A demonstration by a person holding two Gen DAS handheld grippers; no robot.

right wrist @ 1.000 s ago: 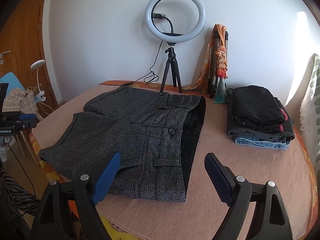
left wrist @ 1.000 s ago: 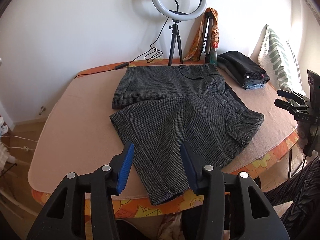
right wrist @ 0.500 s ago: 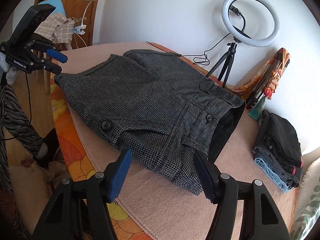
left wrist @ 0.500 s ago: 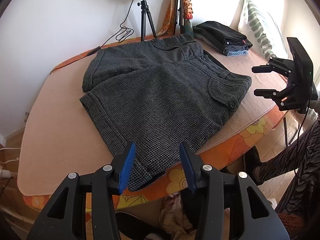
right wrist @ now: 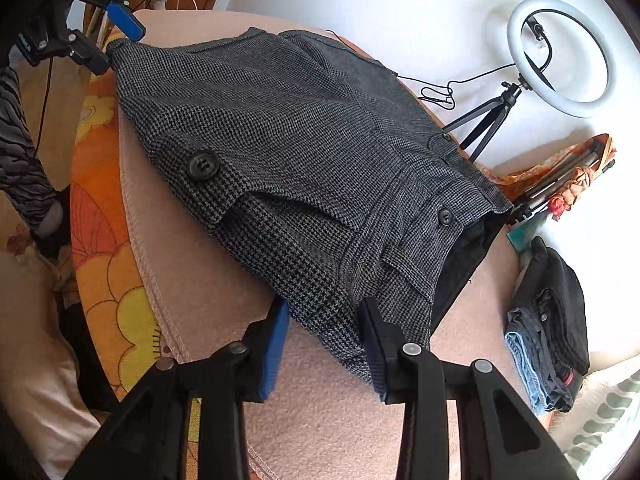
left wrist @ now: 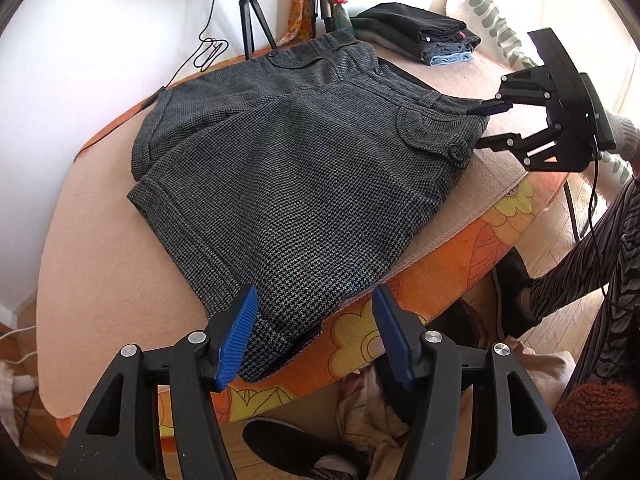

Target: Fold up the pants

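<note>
Grey houndstooth shorts (left wrist: 304, 168) lie on the pink-covered table (left wrist: 92, 240), one leg folded over the other, the hem hanging over the near edge. My left gripper (left wrist: 316, 336) is open, its jaws either side of the hem corner. My right gripper (right wrist: 324, 348) is open, its jaws astride the waistband corner of the shorts (right wrist: 304, 160). Each gripper shows in the other's view: the right gripper (left wrist: 486, 128) at the waistband, the left gripper (right wrist: 114, 46) at the hem.
A stack of folded dark pants and jeans (left wrist: 420, 36) lies at the far side of the table, also in the right wrist view (right wrist: 552, 332). A ring light on a tripod (right wrist: 560, 52) stands behind. A striped pillow (left wrist: 492, 20) is beyond. Floral orange cloth (left wrist: 460, 248) drapes the table edge.
Both grippers moved down and in toward the shorts. The left now straddles the hem corner, the right straddles the waistband corner. Both stay open.
</note>
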